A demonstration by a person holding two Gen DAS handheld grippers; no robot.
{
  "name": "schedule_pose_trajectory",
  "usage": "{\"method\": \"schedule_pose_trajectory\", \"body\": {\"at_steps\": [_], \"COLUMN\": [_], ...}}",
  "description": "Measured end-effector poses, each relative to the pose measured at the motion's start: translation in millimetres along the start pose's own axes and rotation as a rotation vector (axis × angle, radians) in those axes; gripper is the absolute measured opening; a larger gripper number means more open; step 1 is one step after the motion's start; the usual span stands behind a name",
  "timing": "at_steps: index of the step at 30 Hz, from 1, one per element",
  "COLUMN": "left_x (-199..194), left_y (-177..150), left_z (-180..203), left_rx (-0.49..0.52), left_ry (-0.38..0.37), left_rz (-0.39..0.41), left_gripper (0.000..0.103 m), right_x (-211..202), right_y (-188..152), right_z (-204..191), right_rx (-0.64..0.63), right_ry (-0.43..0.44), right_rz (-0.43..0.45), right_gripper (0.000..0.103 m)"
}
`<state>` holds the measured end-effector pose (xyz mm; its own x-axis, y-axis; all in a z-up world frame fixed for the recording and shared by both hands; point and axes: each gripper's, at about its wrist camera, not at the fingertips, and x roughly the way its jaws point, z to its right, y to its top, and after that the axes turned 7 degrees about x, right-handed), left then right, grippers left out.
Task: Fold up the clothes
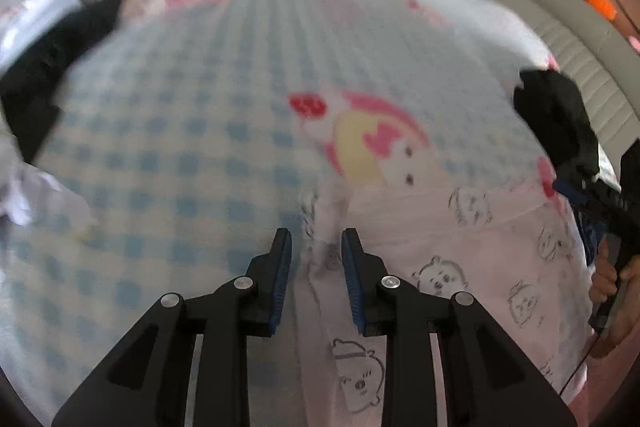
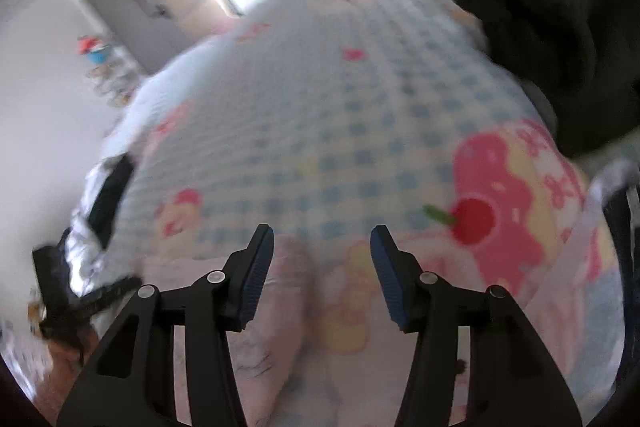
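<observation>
- I count one pink garment (image 1: pixel 460 267) with bear faces and two black garments (image 1: pixel 556 115), all on the blue-checked bedspread (image 1: pixel 180 131).
- The pink one lies near me, its long axis roughly across my left view.
- My left gripper (image 1: pixel 316 243) stands narrowly apart around a raised fold, not pinching.
- My right gripper (image 2: pixel 322 239) gapes wide, empty.
- Blur hides the garment's outline.

No writing, label, brand or number can be read in either view. The pink garment (image 1: pixel 460 267) near the bed's near edge carries only outline cartoon faces, and the blue-checked bedsheet (image 1: pixel 192 131) carries only cartoon figures and a red cherry (image 2: pixel 474 221); both are blurred, without letters.
</observation>
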<state>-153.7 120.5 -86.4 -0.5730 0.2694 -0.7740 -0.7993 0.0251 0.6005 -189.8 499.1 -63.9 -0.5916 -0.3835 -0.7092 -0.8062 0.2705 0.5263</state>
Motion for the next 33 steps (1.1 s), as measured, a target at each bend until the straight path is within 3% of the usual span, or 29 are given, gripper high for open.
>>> {"method": "schedule_pose_trajectory", "body": {"at_steps": [2, 4, 6, 7, 8, 14, 15, 17, 18, 20, 21, 22, 24, 29, 31, 33], "left_x": [-5, 6, 18, 23, 22, 2, 9, 31, 43, 39, 34, 20, -16, -91, -107, -119], "left_y": [4, 10, 10, 10, 10, 12, 13, 13, 13, 14, 16, 15, 10, -52, -84, -118], "left_z": [3, 8, 16, 17, 18, 18, 16, 13, 9, -5, -12, -13, -11, 2, 10, 17], "left_rx": [0.028, 0.079, 0.111, 0.121, 0.124, 0.097, 0.094, 0.087, 0.073, -0.012, -0.059, -0.072, -0.061, -0.105, -0.136, -0.178], "left_ry": [-0.009, -0.023, -0.016, 0.001, 0.018, 0.059, 0.059, 0.057, 0.051, 0.008, -0.017, -0.021, -0.009, -0.075, -0.094, -0.099], "left_rz": [0.021, -0.027, -0.087, -0.096, -0.081, 0.033, 0.012, -0.057, -0.094, -0.103, -0.100, -0.081, -0.027, -0.007, -0.014, -0.017], "left_gripper": [0.027, 0.026, 0.016, 0.007, 0.005, 0.005, 0.005, 0.018, 0.025, 0.029, 0.030, 0.032, 0.033, 0.037, 0.037, 0.037], "right_x": [9, 31, 50, 47, 44, 22, 24, 42, 56, 81, 81, 71, 47, -28, -49, -63], "right_y": [-3, -6, -12, -13, -13, -17, -17, -20, -23, -29, -27, -23, -20, -45, -80, -123], "right_z": [-16, -33, -40, -40, -40, -40, -40, -36, -29, -16, -13, -13, -16, -12, -15, -15], "right_rx": [-0.089, -0.168, -0.228, -0.228, -0.227, -0.207, -0.209, -0.221, -0.190, -0.129, -0.099, -0.073, -0.040, 0.042, 0.091, 0.103], "right_ry": [0.033, 0.028, -0.038, -0.029, -0.020, 0.038, 0.025, -0.014, -0.036, -0.075, -0.058, -0.041, -0.024, 0.078, 0.129, 0.124], "right_rz": [-0.072, -0.172, -0.220, -0.194, -0.167, -0.017, -0.008, -0.028, -0.060, -0.119, -0.128, -0.109, -0.066, -0.011, -0.042, -0.104], "right_gripper": [0.053, 0.048, 0.018, 0.015, 0.010, 0.007, 0.007, 0.007, 0.009, 0.024, 0.026, 0.028, 0.048, 0.052, 0.055, 0.055]}}
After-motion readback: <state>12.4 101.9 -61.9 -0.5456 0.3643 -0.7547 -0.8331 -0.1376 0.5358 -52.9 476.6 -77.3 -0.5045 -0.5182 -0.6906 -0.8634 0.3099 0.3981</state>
